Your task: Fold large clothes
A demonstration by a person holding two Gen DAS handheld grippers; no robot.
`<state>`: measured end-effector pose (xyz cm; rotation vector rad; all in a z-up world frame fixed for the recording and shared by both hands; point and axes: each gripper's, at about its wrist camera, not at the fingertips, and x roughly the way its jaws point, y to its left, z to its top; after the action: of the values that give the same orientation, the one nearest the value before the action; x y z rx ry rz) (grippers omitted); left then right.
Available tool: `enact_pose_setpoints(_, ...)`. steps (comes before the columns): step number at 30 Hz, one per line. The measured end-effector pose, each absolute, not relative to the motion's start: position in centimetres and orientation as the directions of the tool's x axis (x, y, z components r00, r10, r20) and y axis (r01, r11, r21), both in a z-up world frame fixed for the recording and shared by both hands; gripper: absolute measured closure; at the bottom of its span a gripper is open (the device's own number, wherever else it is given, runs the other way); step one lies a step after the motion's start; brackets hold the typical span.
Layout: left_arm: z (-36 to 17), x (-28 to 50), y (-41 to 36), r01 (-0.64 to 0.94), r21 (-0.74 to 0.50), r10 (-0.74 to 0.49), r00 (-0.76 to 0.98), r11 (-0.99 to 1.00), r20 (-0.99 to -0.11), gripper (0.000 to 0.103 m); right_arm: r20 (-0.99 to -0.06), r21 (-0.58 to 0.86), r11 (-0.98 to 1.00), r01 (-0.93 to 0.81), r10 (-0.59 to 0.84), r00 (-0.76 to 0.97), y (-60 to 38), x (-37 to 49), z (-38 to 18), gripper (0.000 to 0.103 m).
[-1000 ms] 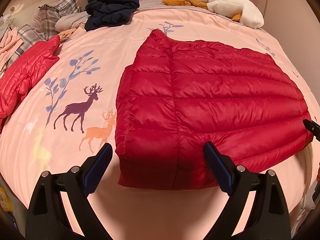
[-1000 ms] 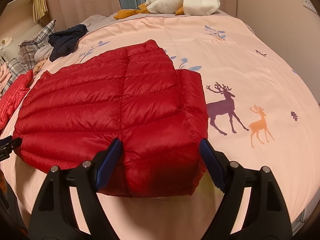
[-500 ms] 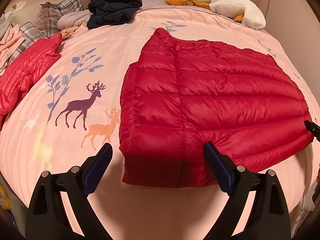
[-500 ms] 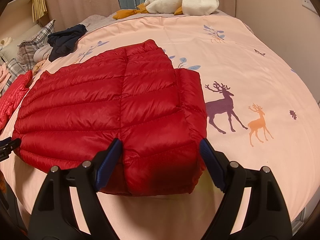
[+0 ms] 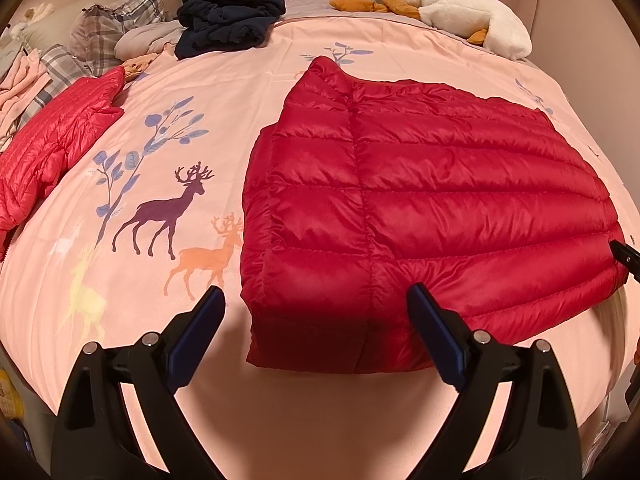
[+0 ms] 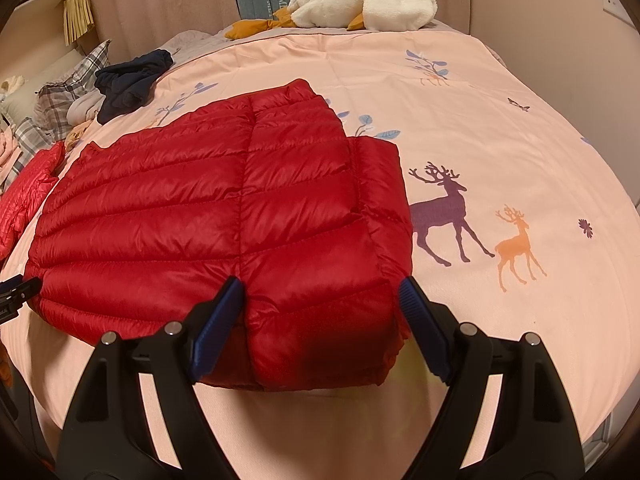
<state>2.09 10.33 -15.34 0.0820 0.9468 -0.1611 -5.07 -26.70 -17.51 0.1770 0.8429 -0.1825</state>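
Observation:
A dark red quilted down jacket [image 5: 420, 208] lies flat on the pink bedspread [image 5: 168, 92], its sleeves folded in out of sight. My left gripper [image 5: 316, 300] is open and empty, hovering over the jacket's near left corner. My right gripper [image 6: 320, 292] is open and empty over the jacket's [image 6: 224, 216] near right corner. The tip of the right gripper shows at the right edge of the left wrist view [image 5: 626, 258]. The left gripper's tip shows at the left edge of the right wrist view [image 6: 16, 288].
A second, lighter red down jacket [image 5: 52, 148] lies at the bed's left side. A dark navy garment [image 5: 228, 20], plaid pillows [image 5: 116, 36] and a white plush duck [image 5: 472, 20] lie along the far side. The near bed edge runs just below the jacket.
Both grippers have drawn back slightly from the jacket and stay open. The jacket lies as it did.

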Motion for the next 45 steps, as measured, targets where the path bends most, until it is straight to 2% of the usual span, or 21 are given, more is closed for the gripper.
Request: enact_pose_setpoints(45,-15.2,1.0,10.0,0.163,0.033,-0.073,0.6,0.986,-0.797,0.01,-0.747,0.065,0.972,0.225,-0.102,0.657,-27.6,-5.3,-17.4,0.021)
